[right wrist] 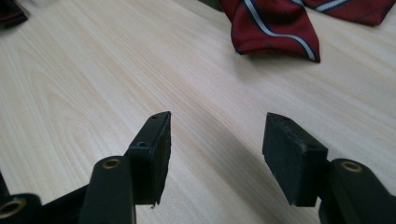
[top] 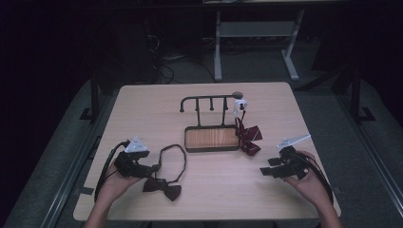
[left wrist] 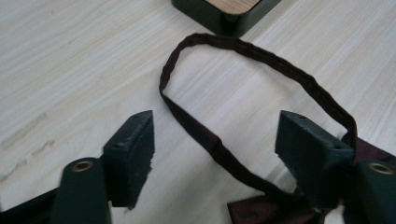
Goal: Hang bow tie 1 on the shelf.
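The left gripper (left wrist: 215,144) stands wide open, gripping nothing; the dark bow tie's (top: 164,186) strap (left wrist: 219,149) runs between its jaws, its knot at 5 o'clock.

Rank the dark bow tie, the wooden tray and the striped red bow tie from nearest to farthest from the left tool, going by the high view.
From the left tool:
1. Dark bow tie, right beside the tool, its strap loop running between the open jaws.
2. Wooden tray, mid-table, the base of the black hook rack.
3. Striped red bow tie, hanging off the rack's right end, just past the tray.
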